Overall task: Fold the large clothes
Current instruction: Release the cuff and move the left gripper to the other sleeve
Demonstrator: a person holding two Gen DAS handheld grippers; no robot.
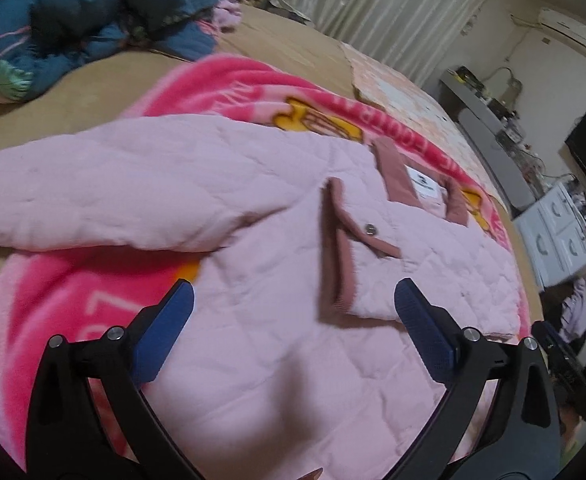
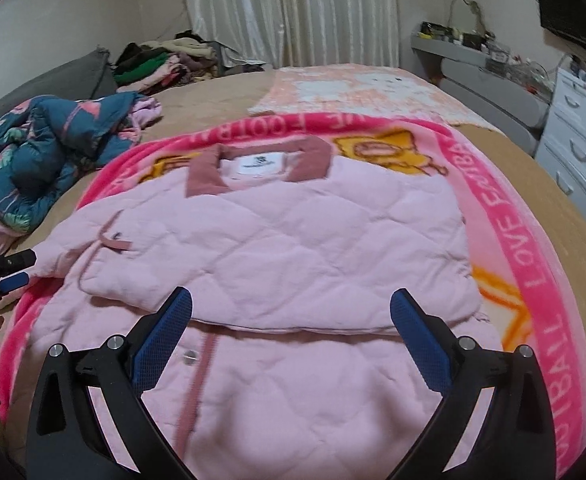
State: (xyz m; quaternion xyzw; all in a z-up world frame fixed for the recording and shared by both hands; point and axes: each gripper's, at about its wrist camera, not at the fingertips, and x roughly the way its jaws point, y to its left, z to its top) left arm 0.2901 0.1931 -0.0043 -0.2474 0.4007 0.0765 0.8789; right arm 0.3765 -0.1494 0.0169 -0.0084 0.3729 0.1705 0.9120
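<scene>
I am holding my left gripper (image 1: 293, 300) with jaws spread wide, gripping nothing, hovering over the pink quilted jacket (image 1: 253, 208). My right gripper (image 2: 291, 300) is gaping just as wide above the jacket's folded-over sleeve (image 2: 277, 264). The jacket is lying flat on the pink blanket (image 2: 505, 208), collar (image 2: 309, 160) at the far side.

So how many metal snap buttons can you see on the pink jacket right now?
2. One snap sits on the folded-over front flap near the jacket's left side; the other snap is lower, beside the placket strip. More may be hidden under the folds.
</scene>
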